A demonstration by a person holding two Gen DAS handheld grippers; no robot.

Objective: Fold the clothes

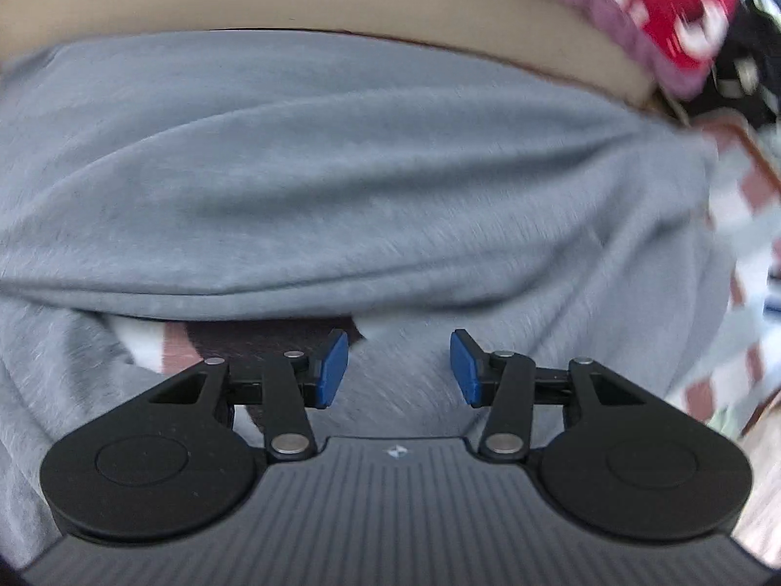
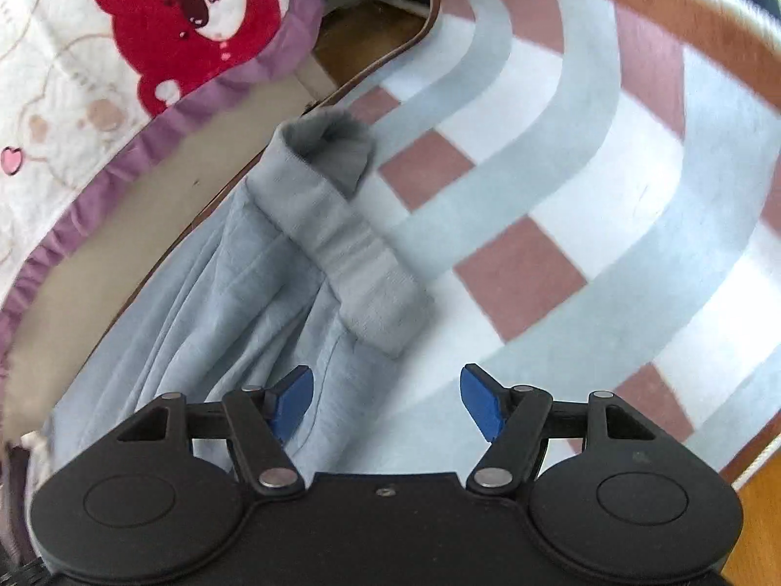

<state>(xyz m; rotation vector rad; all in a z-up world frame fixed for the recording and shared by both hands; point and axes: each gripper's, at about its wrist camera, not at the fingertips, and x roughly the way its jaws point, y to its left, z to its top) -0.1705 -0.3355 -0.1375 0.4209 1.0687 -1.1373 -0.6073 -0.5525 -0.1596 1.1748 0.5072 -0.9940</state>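
- Left wrist view: left gripper (image 1: 399, 366) hanging over the grey garment (image 1: 341, 185), jaws parted to a middling gap, nothing clamped between the blue pads (image 1: 334, 371).
- Grey garment filling nearly the whole picture, bunched in broad soft folds, blurred.
- Under the lower fold, just beside the left pad, a dark patch and a glimpse of white and pink.
- Beyond the garment, a beige strip (image 1: 244, 5); top right, a blanket (image 1: 678, 14) with purple edge and red print.
- At the right edge, a checked rug (image 1: 747, 195), smeared.
- Right wrist view: right gripper (image 2: 388, 403) spread wide, jaws empty, pads clear of the cloth.
- Grey garment (image 2: 219, 303) lying crumpled at left-centre, half on the checked rug (image 2: 561, 171), its ribbed cuff (image 2: 341, 239) stretching diagonally toward the upper left with the open end up.
- Upper left, blanket (image 2: 73, 97) showing a red bear (image 2: 185, 14), purple frill along its edge.
- Wooden floor (image 2: 756, 527) peeking out at lower right.
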